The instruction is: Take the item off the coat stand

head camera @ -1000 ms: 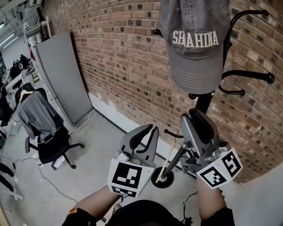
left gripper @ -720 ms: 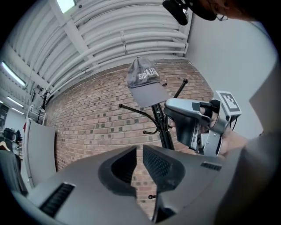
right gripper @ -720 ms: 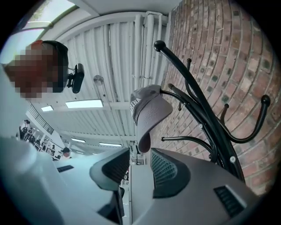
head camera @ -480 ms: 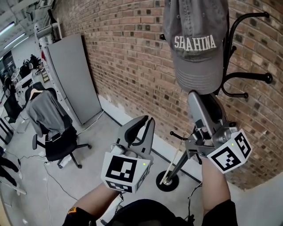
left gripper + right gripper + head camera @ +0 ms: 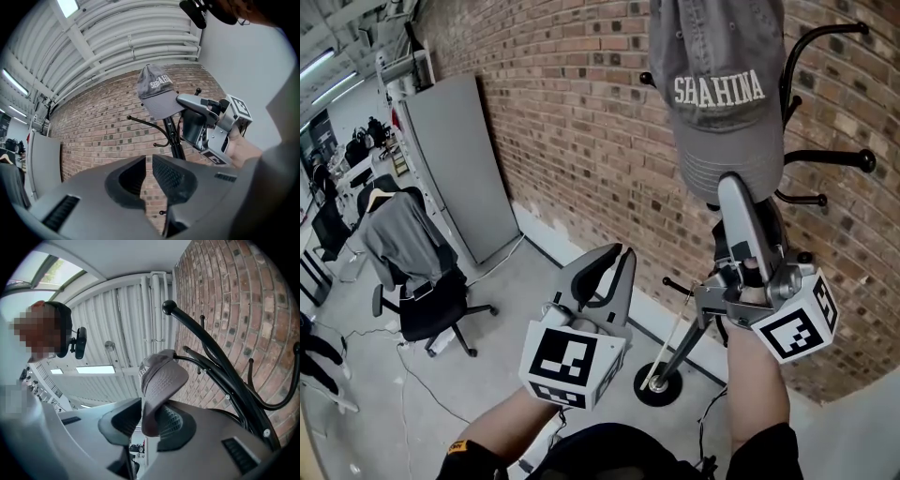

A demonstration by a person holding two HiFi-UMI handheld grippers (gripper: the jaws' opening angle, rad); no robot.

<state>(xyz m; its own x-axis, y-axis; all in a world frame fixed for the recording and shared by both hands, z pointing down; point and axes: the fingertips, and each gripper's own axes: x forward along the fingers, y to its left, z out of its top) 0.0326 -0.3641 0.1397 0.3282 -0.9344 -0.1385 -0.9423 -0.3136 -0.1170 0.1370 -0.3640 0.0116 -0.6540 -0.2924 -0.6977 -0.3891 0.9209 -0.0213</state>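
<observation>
The grey cap (image 5: 719, 103) hung on the coat stand (image 5: 825, 157). The right gripper (image 5: 737, 187) had risen from below, and the brim now sat between its jaws, which had just been closing but were not clamped. The left gripper (image 5: 617, 255) was empty, its jaws narrowly apart. The cap's crown was cut off at the top, and the right gripper hid the stand's post.

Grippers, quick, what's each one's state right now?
Left gripper: slightly open, empty.
Right gripper: open around the cap brim, jaws have just been closing, not clamped yet.
</observation>
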